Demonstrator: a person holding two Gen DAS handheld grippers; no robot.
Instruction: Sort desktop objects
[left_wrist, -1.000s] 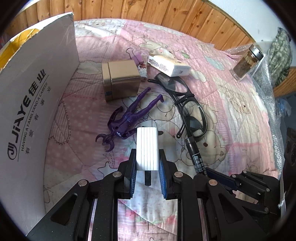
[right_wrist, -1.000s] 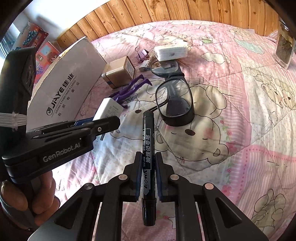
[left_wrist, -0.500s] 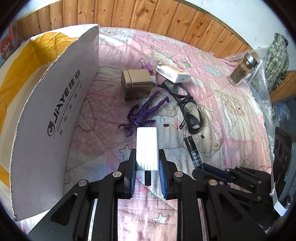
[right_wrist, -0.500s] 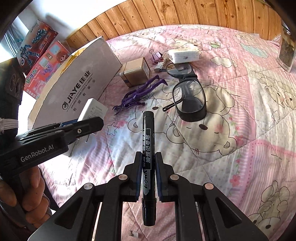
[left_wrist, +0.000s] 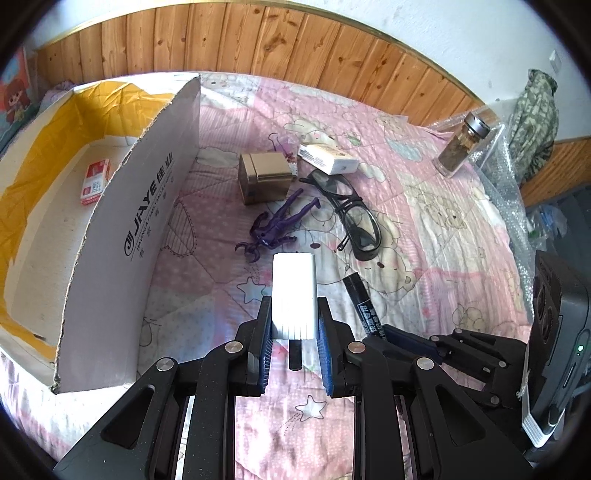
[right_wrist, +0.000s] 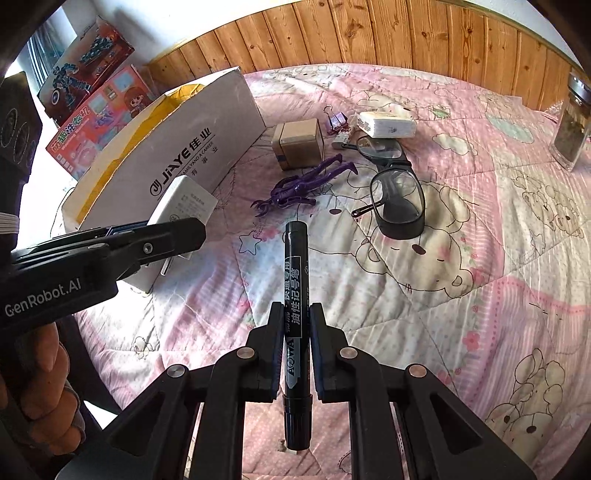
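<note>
Where readable: AOWA marker (right_wrist: 295, 295), JiAYE box (right_wrist: 177, 162)

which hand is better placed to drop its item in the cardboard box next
Left, probably. The left gripper, holding the white charger, is right beside the cardboard box; the right gripper with the black marker is farther away.

The frame edge is cutting off the jar (right_wrist: 570, 122) in the right wrist view; the red pack (left_wrist: 95, 181) in the cardboard box (left_wrist: 122, 229) is showing print too small to read.
</note>
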